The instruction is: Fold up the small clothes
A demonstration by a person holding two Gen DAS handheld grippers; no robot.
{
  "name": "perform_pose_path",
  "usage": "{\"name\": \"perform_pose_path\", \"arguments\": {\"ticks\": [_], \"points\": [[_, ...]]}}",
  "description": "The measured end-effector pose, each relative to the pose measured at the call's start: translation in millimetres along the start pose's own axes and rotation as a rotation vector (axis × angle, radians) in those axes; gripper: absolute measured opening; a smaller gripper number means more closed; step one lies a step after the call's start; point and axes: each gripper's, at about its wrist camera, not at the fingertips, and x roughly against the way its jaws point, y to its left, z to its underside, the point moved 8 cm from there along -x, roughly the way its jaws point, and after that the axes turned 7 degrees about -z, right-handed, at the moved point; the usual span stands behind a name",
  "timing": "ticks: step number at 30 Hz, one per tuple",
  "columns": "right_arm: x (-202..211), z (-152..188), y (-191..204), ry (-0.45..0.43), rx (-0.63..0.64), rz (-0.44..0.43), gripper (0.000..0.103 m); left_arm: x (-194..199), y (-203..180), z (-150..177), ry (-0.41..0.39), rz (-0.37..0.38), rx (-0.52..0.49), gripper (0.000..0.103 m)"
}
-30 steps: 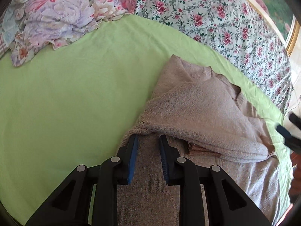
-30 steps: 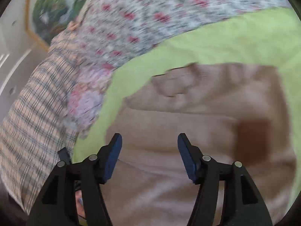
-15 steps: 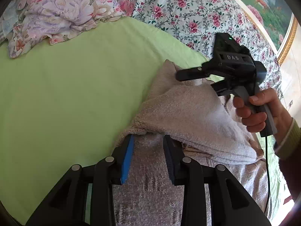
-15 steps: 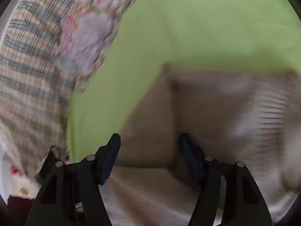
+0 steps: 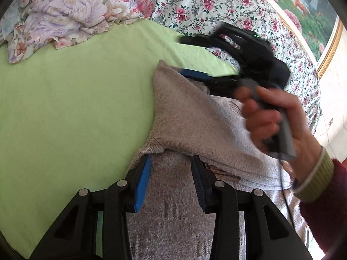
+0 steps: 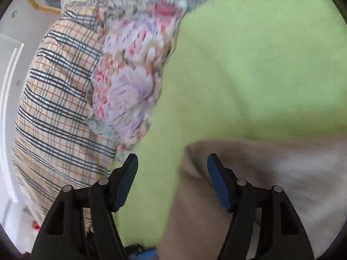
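Note:
A beige knitted sweater [image 5: 190, 117] lies on the green sheet [image 5: 76, 108], with one part folded over its body. My left gripper [image 5: 170, 164] is low over the near folded edge. Its jaws are opening, the knit lies under and between them, and the pads do not press on it. A hand [image 5: 271, 117] holds my right gripper [image 5: 184, 57] at the sweater's far corner. In the right wrist view the right gripper [image 6: 172, 166] stands open, with that corner of the sweater [image 6: 260, 184] lying between its fingers, untouched by the pads.
A crumpled floral cloth [image 5: 65, 10] lies at the far left of the sheet and a rose-print quilt [image 5: 216, 4] borders the far side. A plaid pillow [image 6: 58, 86] lies left of the right gripper. A gold-framed picture [image 5: 314, 10] hangs behind.
The right gripper and its hand came in from the right and moved across the sweater to its far corner. The left jaws spread wider over the folded edge; the left hand stayed put.

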Motion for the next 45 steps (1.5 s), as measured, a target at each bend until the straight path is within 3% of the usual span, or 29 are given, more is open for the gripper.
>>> {"name": "perform_pose_path", "arguments": {"ticks": [5, 12, 15, 19, 20, 21, 23, 27, 33, 39, 45], "points": [[103.1, 26.0, -4.9, -0.137, -0.005, 0.108, 0.067, 7.5, -3.2, -2.8, 0.051, 0.033, -0.011, 0.048], [280.1, 110.7, -41.6, -0.356, -0.01, 0.553, 0.067, 15.9, -1.3, -42.1, 0.043, -0.015, -0.06, 0.058], [313.1, 141.6, -60.3, -0.376, -0.061, 0.631, 0.067, -4.4, -0.4, -59.6, 0.076, -0.047, -0.083, 0.058], [312.0, 165.7, -89.5, -0.309, -0.093, 0.787, 0.066, -39.0, -0.7, -62.1, 0.184, -0.049, -0.073, 0.058], [305.2, 169.0, -93.2, -0.291, -0.096, 0.767, 0.061, -46.1, -0.7, -60.2, 0.202, -0.061, -0.079, 0.058], [300.8, 171.3, -95.6, -0.271, -0.096, 0.743, 0.036, -51.3, -1.5, -58.0, 0.213, -0.071, -0.093, 0.058], [297.1, 168.5, -88.6, -0.274, -0.086, 0.71, 0.007, -53.7, -4.9, -56.0, 0.207, -0.097, -0.132, 0.059], [327.2, 161.7, -53.6, -0.416, -0.02, 0.735, 0.007, -52.7, -10.3, -57.2, 0.201, -0.113, -0.171, 0.059], [308.7, 188.2, -88.8, -0.308, -0.086, 0.802, 0.008, -61.5, -18.2, -52.7, 0.164, -0.189, -0.244, 0.055], [327.0, 199.7, -85.1, -0.381, -0.137, 0.797, 0.012, -64.7, -11.6, -55.0, 0.143, -0.206, -0.263, 0.053], [343.8, 228.1, -41.9, -0.434, -0.099, 0.771, 0.013, -38.8, -9.8, -46.2, 0.152, -0.2, -0.233, 0.048]]}}
